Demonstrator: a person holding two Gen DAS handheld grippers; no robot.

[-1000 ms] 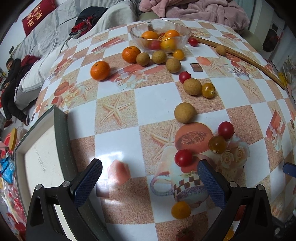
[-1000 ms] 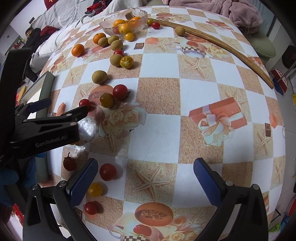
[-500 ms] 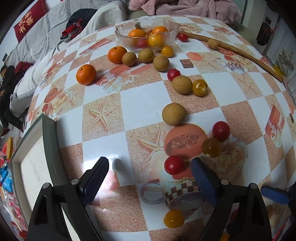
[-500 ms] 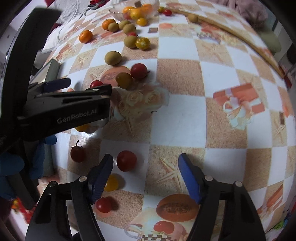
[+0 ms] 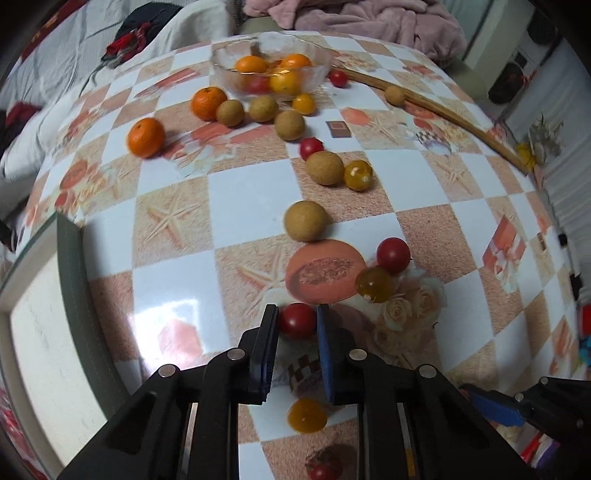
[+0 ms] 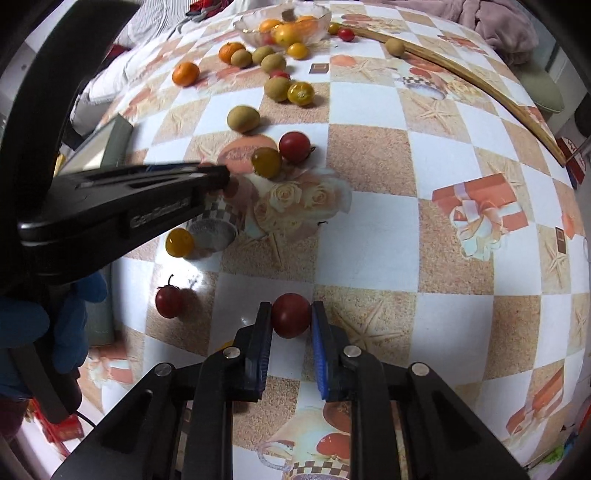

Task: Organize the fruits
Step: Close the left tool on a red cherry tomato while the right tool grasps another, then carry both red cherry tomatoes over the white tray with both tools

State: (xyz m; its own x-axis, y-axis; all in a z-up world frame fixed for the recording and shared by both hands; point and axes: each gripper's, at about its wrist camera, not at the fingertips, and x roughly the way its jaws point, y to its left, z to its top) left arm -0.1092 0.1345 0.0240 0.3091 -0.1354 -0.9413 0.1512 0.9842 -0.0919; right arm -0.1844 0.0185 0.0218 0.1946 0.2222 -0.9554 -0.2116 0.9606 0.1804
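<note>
We pinch a red tomato [image 5: 297, 320] in the left gripper [image 5: 296, 334] and another tomato [image 6: 291, 315] in the right gripper [image 6: 290, 325], ready for the bowl [image 5: 317, 72] at upper centre.

Six tan fruits [image 5: 306, 220], two loose mandarins [image 5: 146, 137], one glass bowl [image 5: 221, 74]; one red tomato [image 5: 297, 326] each in left claw [image 5: 296, 311], right claw [image 6: 290, 307].

The right gripper [image 6: 291, 320] pinches a red cherry tomato [image 6: 291, 314] on the checkered tablecloth [image 6: 369, 229]. The left gripper [image 6: 218, 176] reaches in, and a glass bowl [image 6: 284, 22] sits far back.
</note>
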